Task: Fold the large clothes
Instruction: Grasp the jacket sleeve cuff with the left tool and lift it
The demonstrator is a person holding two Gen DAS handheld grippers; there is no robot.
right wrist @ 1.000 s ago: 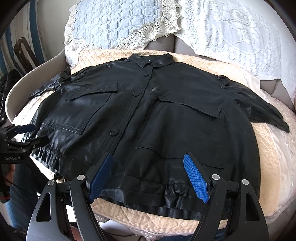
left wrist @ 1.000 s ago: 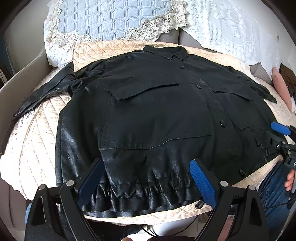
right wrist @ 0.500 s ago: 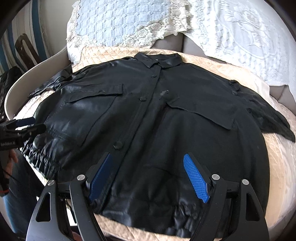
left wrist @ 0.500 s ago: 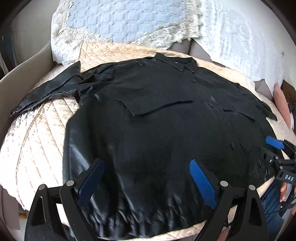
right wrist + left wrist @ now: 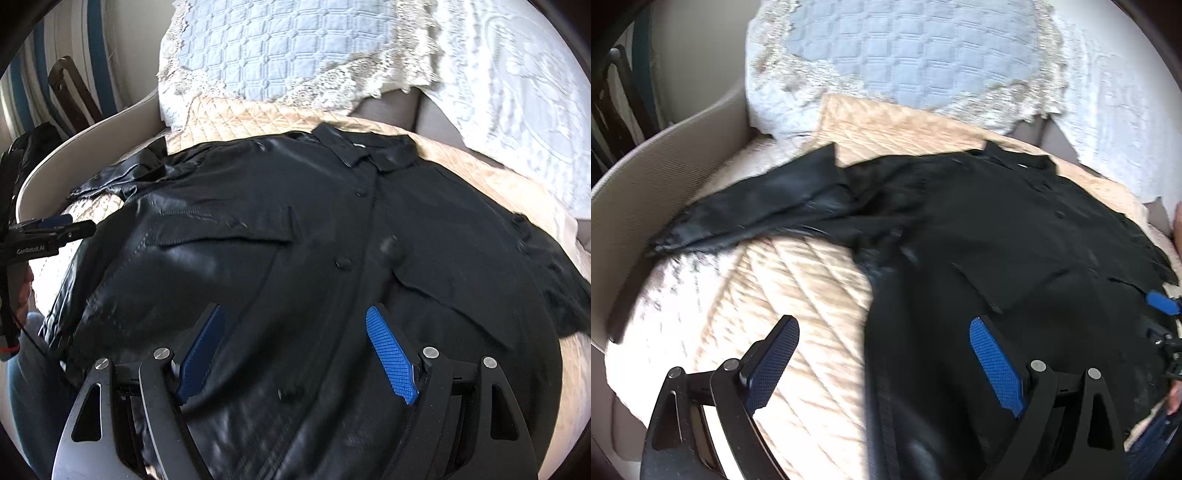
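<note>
A large black shiny button-up jacket (image 5: 1015,266) lies front up on a beige quilted cover, collar far, hem toward me; it also shows in the right wrist view (image 5: 314,240). Its left sleeve (image 5: 757,214) stretches out to the left. My left gripper (image 5: 882,354) is open and empty, over the jacket's left side edge and the bare quilt. My right gripper (image 5: 295,343) is open and empty, low over the button placket in the jacket's lower half. The left gripper shows at the left edge of the right wrist view (image 5: 55,229).
The beige quilted cover (image 5: 775,295) lies over a rounded seat with a tan rim (image 5: 665,155). A pale blue lace-edged cushion (image 5: 912,48) and a white lace cushion (image 5: 517,92) stand behind. A dark chair (image 5: 74,92) is at far left.
Both grippers moved forward over the jacket. The left one also swung left, so the sleeve and bare quilt now fill its view. The hem has dropped out of sight.
</note>
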